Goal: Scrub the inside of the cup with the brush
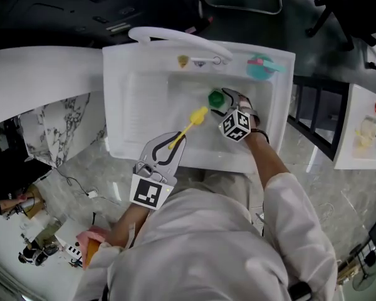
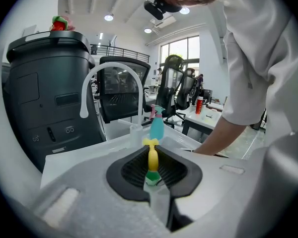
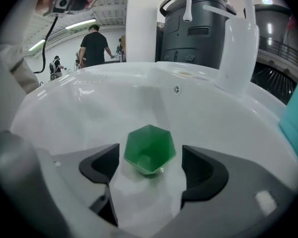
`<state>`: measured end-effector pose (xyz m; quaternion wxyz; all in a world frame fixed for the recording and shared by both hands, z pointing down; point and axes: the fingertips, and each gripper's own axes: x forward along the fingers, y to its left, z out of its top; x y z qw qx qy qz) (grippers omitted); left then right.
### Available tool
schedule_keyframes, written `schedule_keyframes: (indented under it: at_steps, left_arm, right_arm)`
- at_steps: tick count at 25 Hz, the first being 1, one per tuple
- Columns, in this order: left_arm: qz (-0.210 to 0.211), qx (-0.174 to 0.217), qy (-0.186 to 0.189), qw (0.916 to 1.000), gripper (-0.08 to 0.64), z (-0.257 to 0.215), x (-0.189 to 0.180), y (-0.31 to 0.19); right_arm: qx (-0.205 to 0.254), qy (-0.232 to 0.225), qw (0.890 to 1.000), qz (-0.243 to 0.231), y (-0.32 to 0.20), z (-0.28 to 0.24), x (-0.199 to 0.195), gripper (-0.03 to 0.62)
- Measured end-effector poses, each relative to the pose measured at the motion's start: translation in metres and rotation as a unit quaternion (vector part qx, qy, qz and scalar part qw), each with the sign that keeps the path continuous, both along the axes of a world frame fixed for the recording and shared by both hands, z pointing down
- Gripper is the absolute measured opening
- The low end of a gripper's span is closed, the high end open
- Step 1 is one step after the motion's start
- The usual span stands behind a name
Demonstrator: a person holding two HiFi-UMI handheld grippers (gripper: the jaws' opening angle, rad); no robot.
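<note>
A green hexagonal cup [image 1: 216, 98] lies in the white sink basin [image 1: 182, 86], its mouth facing my right gripper [image 1: 227, 105]. In the right gripper view the cup [image 3: 149, 149] sits between the jaws of that gripper [image 3: 150, 163], which stand open with a gap on each side. My left gripper [image 1: 173, 144] hovers over the basin's front left, shut on the handle of a yellow brush [image 1: 189, 125] whose head points toward the cup. In the left gripper view the brush [image 2: 153, 156] sticks forward from the shut jaws of this gripper [image 2: 154, 176].
A white curved faucet [image 1: 175, 37] arches over the back of the sink. A teal spray bottle [image 1: 261, 66] stands at the back right rim. A ribbed draining board [image 1: 138, 108] lies left of the basin. A dark bin [image 2: 44, 93] stands behind the sink.
</note>
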<state>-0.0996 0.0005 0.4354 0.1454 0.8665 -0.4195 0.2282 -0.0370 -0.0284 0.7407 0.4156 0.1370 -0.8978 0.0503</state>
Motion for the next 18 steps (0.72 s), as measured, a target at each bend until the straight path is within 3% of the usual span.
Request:
schedule_keyframes:
  at_steps: [14, 18]
  left_arm:
    - [0.000, -0.016, -0.007, 0.9998, 0.040, 0.014, 0.002, -0.005]
    - [0.001, -0.022, -0.006, 0.9997, 0.040, 0.020, 0.007, -0.008]
  right_arm:
    - [0.001, -0.001, 0.999, -0.035, 0.001, 0.020, -0.009, 0.390]
    - [0.013, -0.015, 0.999, -0.040, -0.003, 0.019, -0.011, 0.344]
